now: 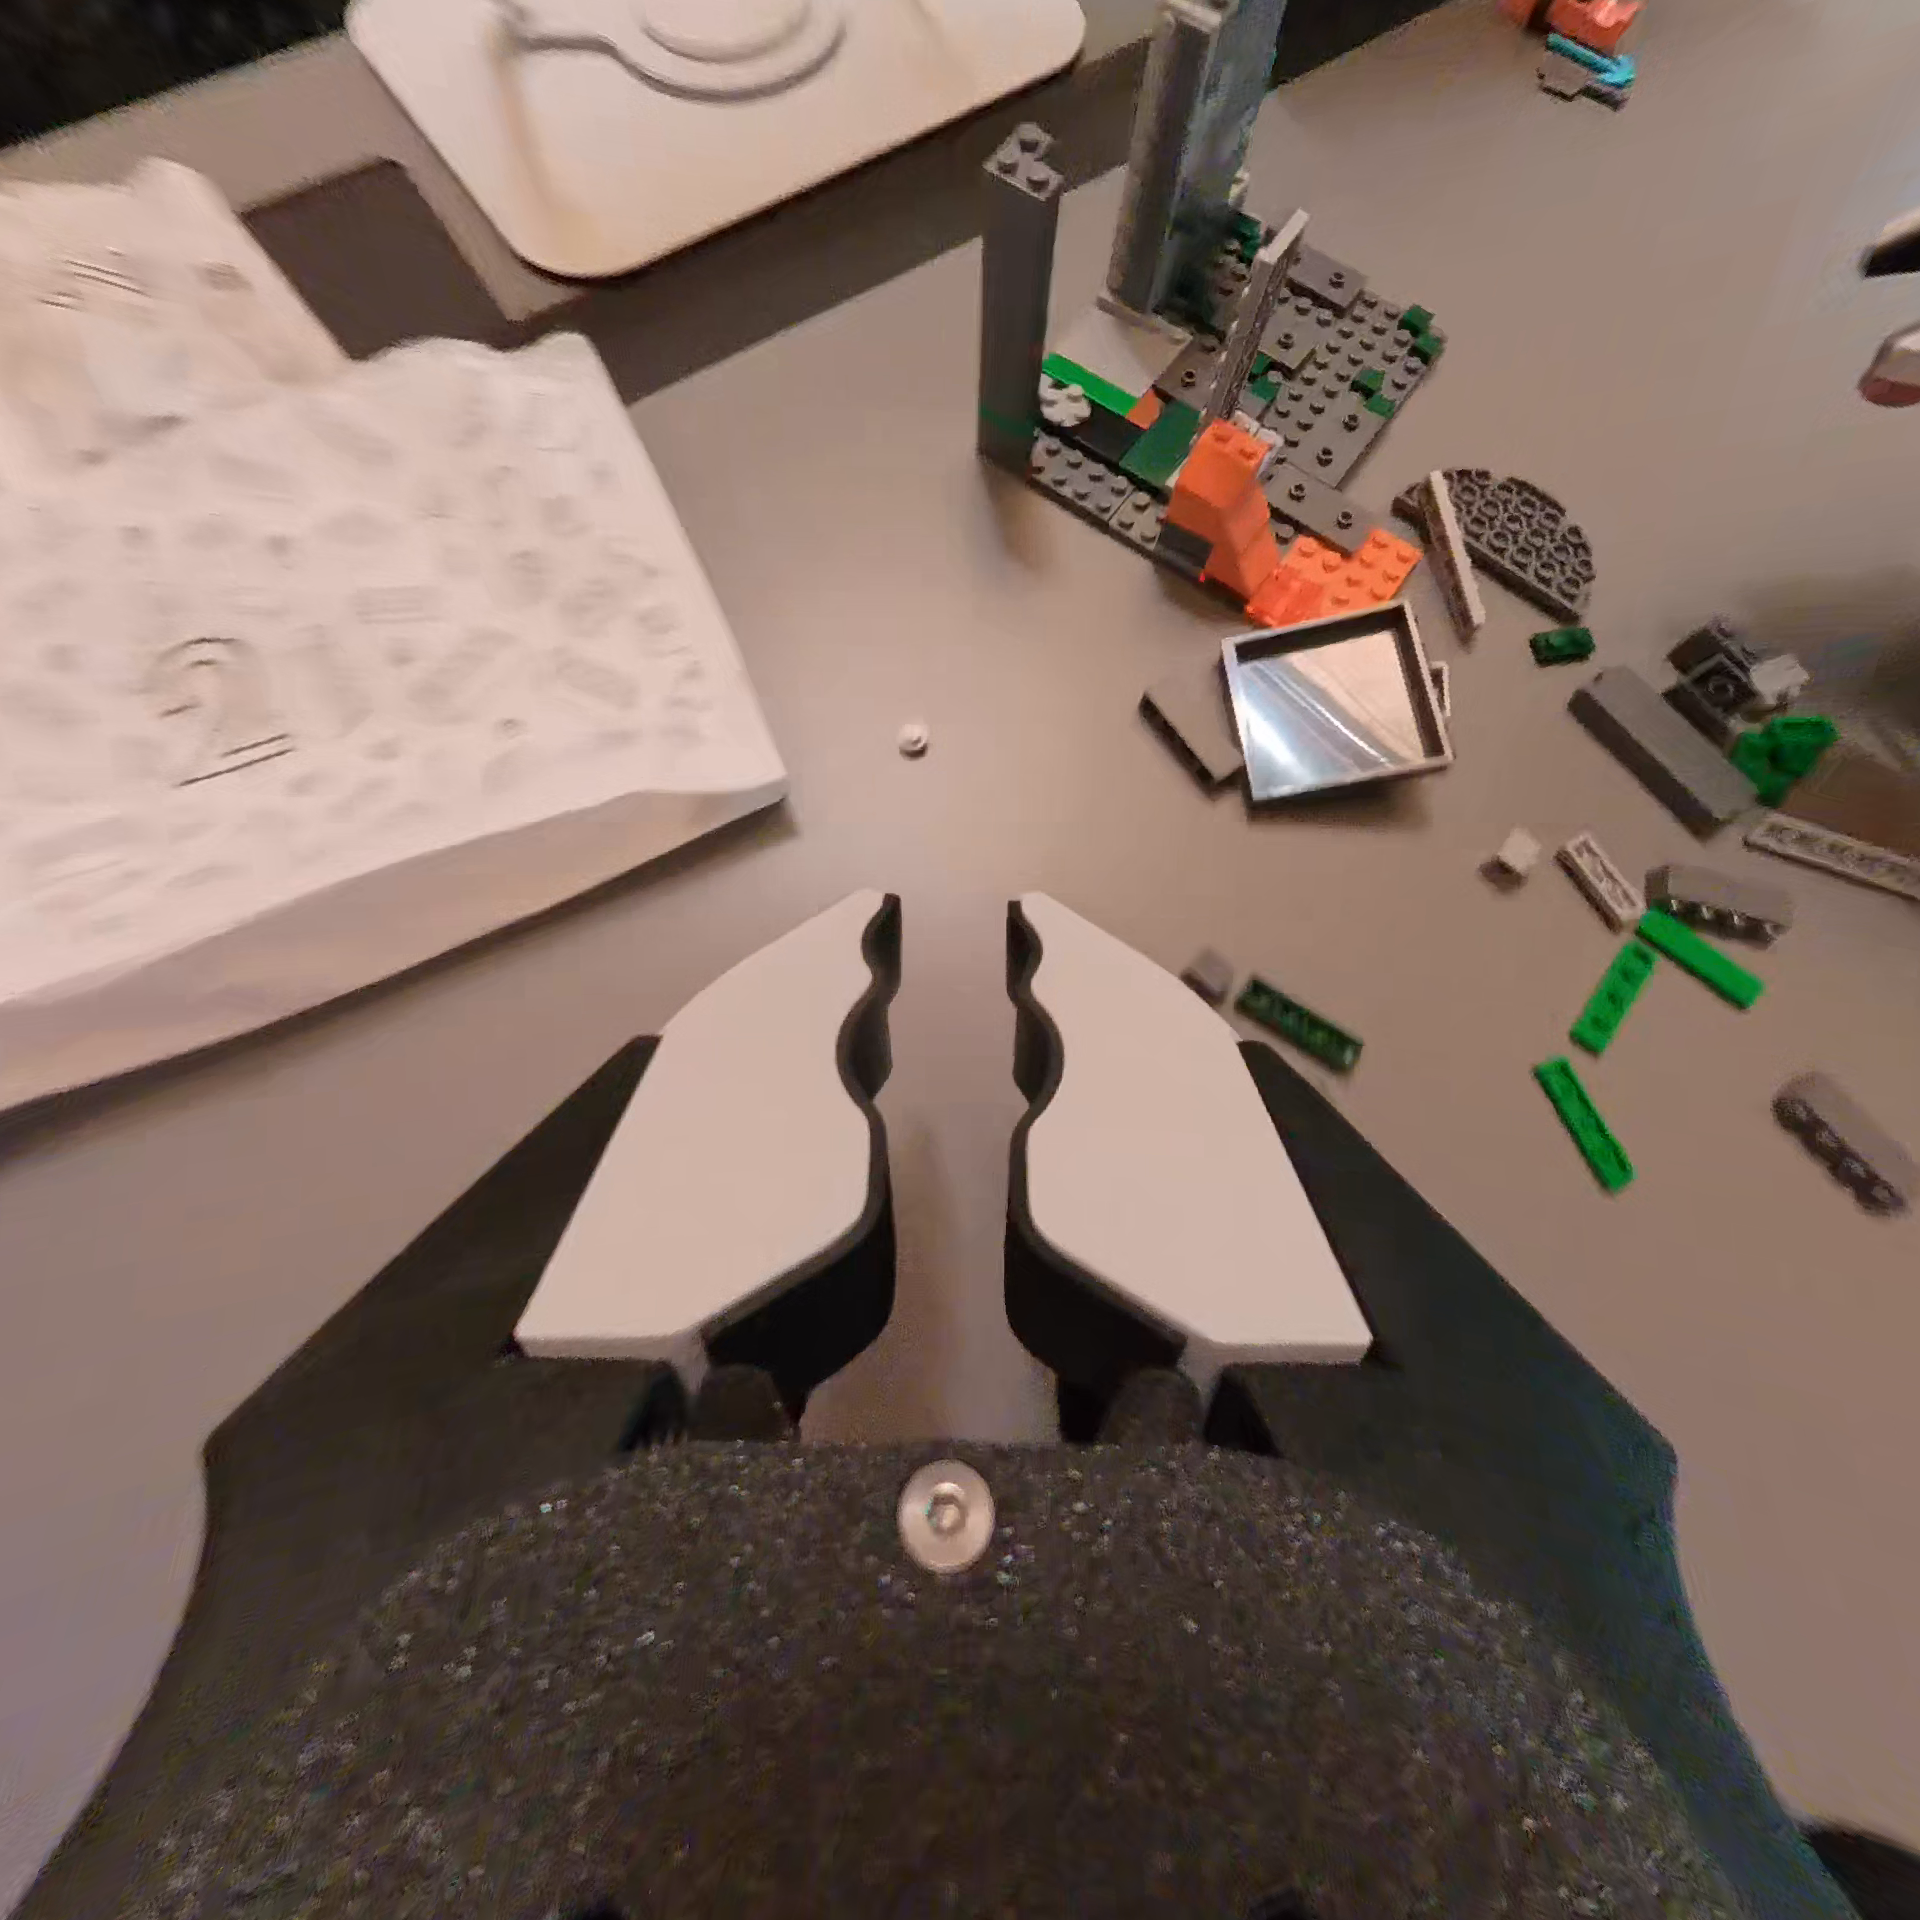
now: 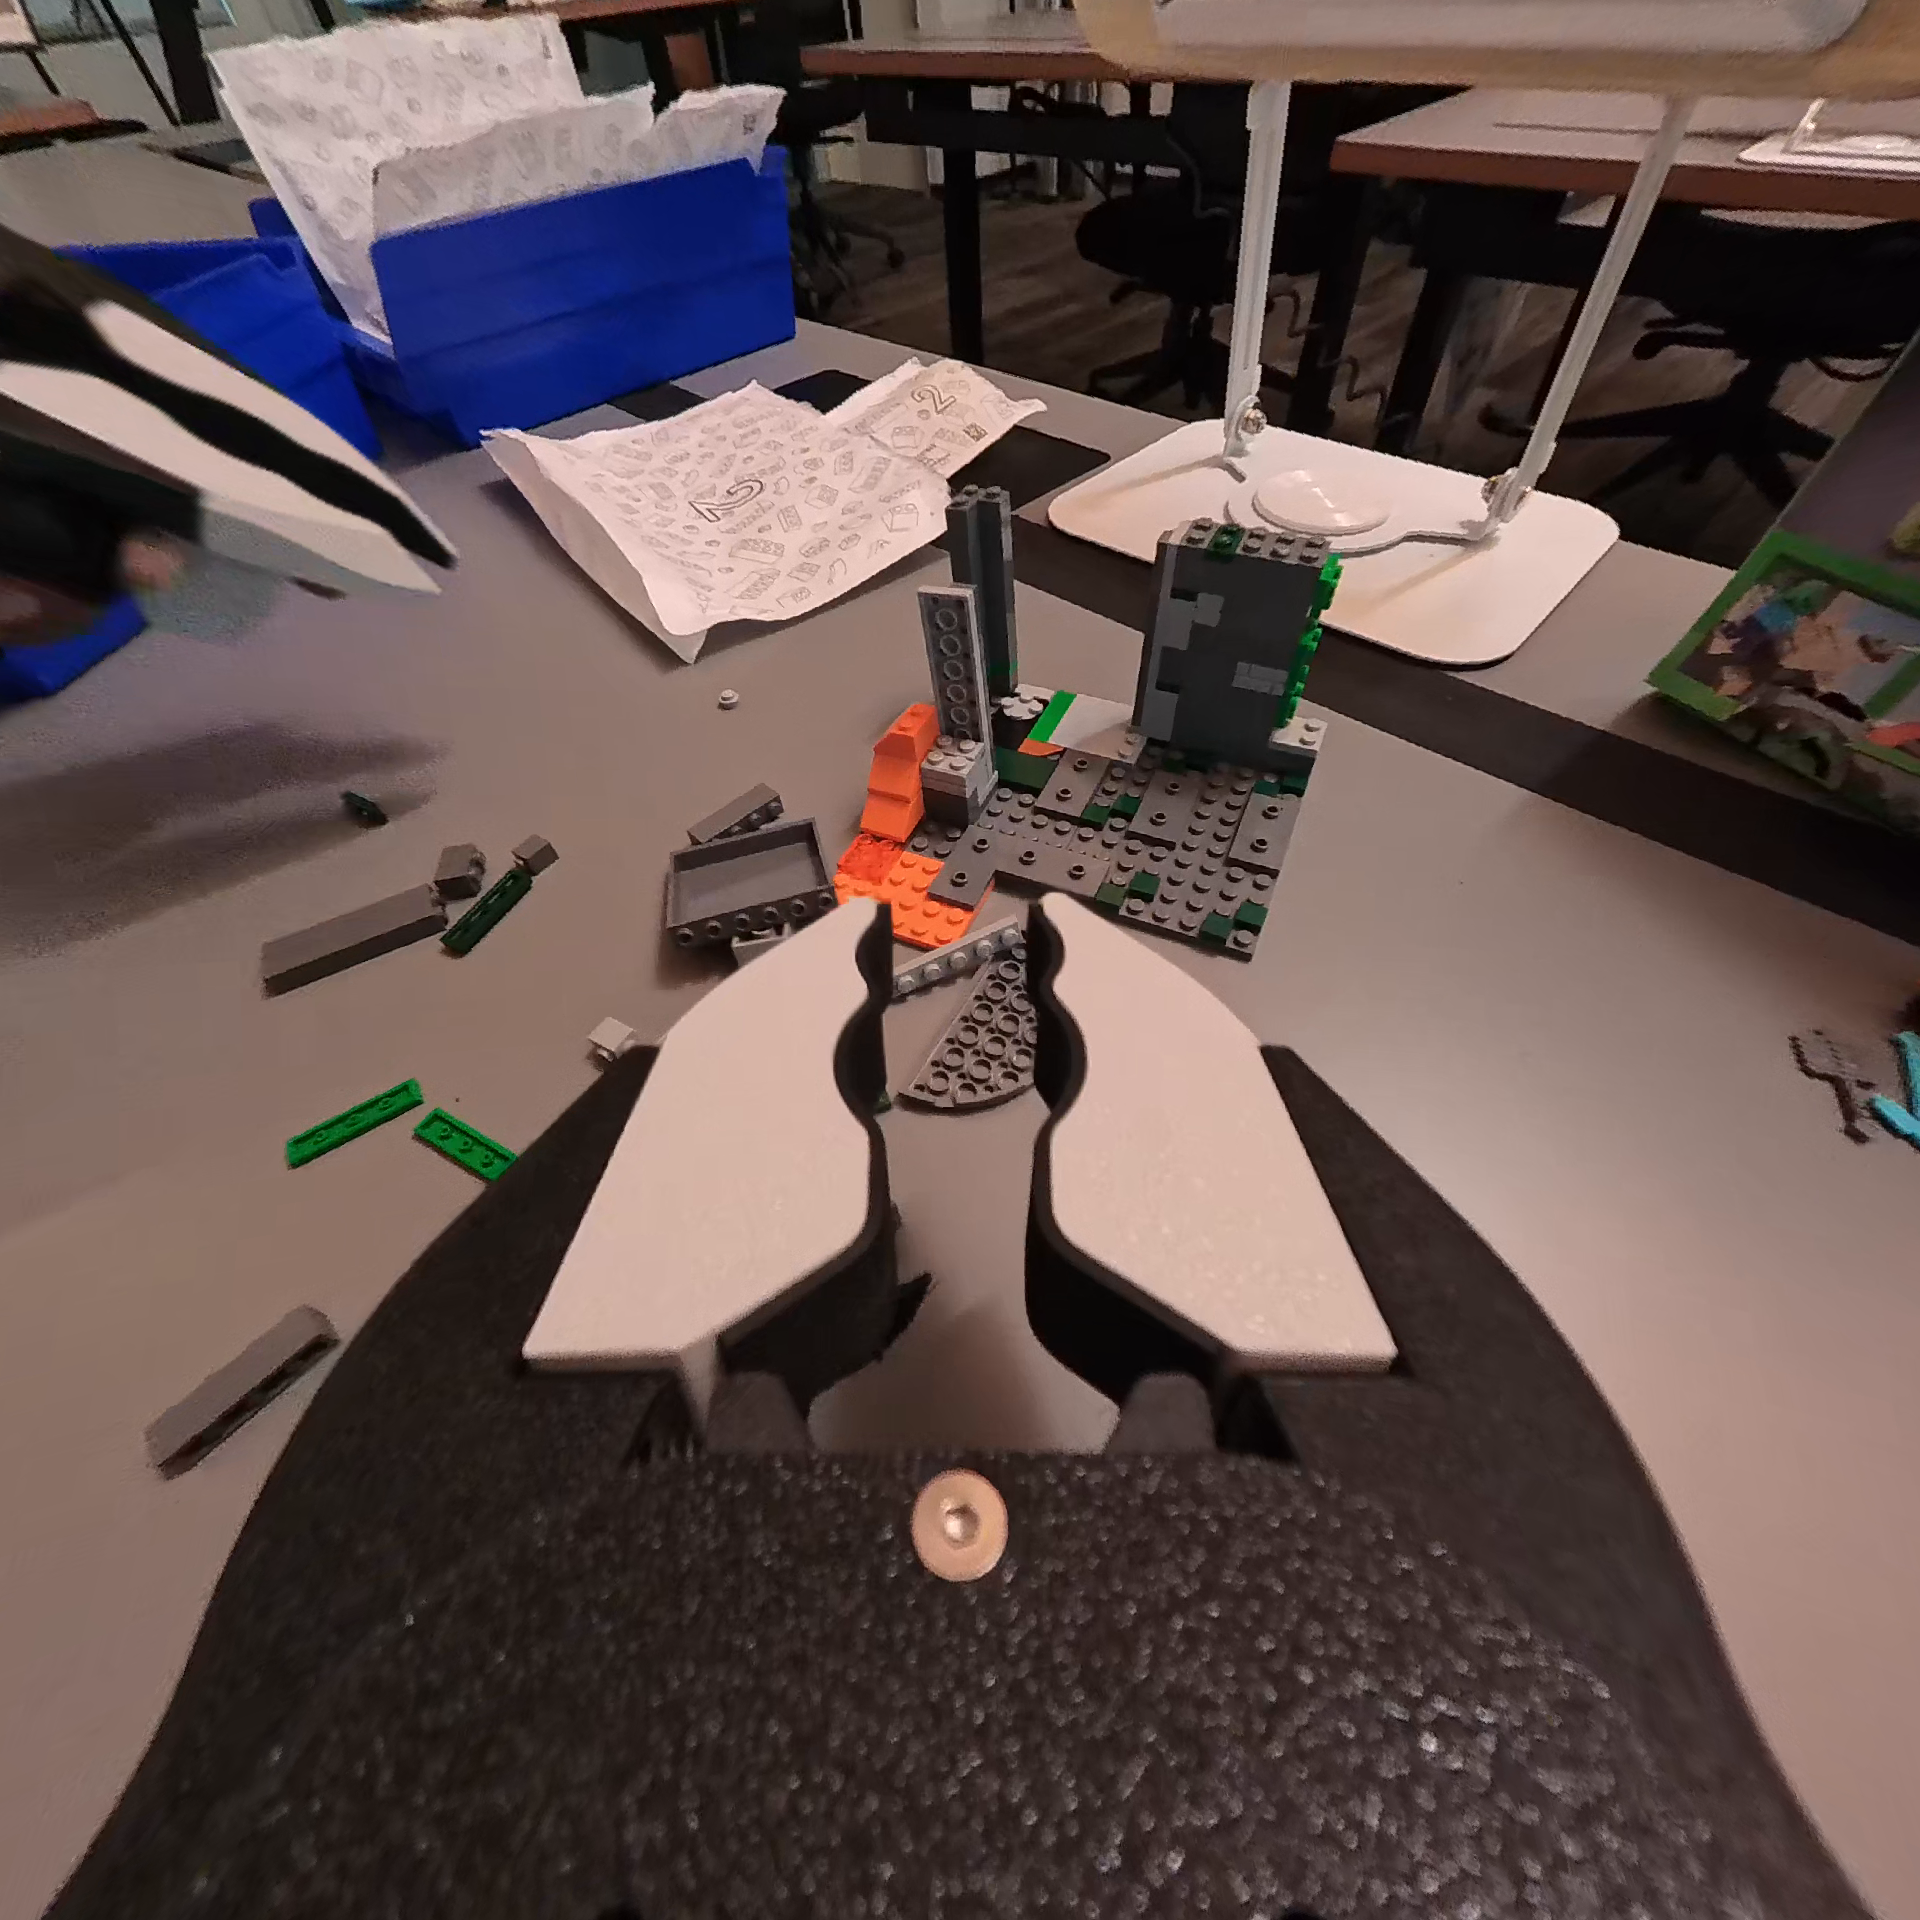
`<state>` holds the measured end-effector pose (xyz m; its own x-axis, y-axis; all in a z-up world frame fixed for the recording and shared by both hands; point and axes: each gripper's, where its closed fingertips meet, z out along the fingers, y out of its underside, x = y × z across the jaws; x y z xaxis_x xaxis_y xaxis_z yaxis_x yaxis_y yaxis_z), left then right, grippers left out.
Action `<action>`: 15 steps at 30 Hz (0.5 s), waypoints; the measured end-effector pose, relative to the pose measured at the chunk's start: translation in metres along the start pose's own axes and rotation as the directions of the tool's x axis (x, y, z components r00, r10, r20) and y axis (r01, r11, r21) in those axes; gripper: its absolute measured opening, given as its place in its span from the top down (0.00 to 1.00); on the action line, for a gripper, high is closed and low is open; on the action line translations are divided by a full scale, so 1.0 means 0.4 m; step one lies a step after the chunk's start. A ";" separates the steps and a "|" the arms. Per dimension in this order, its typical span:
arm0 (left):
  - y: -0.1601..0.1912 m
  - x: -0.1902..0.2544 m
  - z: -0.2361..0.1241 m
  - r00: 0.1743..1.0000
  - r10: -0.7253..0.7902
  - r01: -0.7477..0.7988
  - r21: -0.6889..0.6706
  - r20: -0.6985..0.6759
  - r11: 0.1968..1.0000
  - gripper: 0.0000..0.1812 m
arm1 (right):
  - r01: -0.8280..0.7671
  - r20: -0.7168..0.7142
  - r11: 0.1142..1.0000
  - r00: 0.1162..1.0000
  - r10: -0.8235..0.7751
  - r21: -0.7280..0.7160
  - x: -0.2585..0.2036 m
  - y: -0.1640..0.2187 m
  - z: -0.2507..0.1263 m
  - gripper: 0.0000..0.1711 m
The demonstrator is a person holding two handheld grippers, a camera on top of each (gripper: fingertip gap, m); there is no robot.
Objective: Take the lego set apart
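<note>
- A white printed paper bag [image 2: 727, 509] lies flat on the grey table [image 2: 1507, 1091], at 11 o'clock in the right wrist view.
- Blue plastic bins [image 2: 582, 281] behind it hold another torn paper bag [image 2: 416, 114].
- A white lamp base [image 2: 1455, 582] sits at 1 o'clock.
- A green-framed box [image 2: 1797, 665] lies at 3 o'clock.
- Office chairs [image 2: 1174, 249] stand beyond, under other tables.

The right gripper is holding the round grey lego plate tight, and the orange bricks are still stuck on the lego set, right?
Not quite. The right gripper is open and holds nothing; the right wrist view shows the round grey plate lying loose on the table, seen through the gap between the fingers. The orange bricks are indeed still on the lego set.
</note>
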<state>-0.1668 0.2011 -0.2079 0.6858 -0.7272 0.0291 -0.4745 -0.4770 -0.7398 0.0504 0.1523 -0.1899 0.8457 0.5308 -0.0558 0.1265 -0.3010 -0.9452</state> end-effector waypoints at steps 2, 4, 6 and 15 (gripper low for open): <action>-0.007 0.003 0.067 1.000 0.016 -0.016 -0.028 0.006 0.999 0.90 | 0.004 -0.008 1.000 1.000 -0.004 -0.009 0.003 0.007 0.002 0.86; -0.009 0.005 0.118 0.999 0.036 -0.035 -0.066 0.007 0.997 0.89 | -0.002 -0.009 1.000 1.000 0.002 -0.015 0.006 0.012 0.004 0.86; -0.002 0.004 0.158 1.000 0.018 -0.019 -0.119 -0.010 0.993 0.88 | -0.006 -0.011 1.000 1.000 0.006 -0.017 0.009 0.013 0.003 0.87; 0.004 -0.023 0.220 1.000 -0.001 -0.002 -0.163 -0.021 0.987 0.93 | -0.020 -0.009 1.000 1.000 0.020 -0.023 0.020 0.020 0.005 0.88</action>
<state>-0.1254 0.2506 -0.2685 0.6749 -0.7366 0.0438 -0.5595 -0.5495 -0.6205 0.0571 0.1555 -0.1986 0.8527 0.5174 -0.0717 0.1214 -0.3297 -0.9362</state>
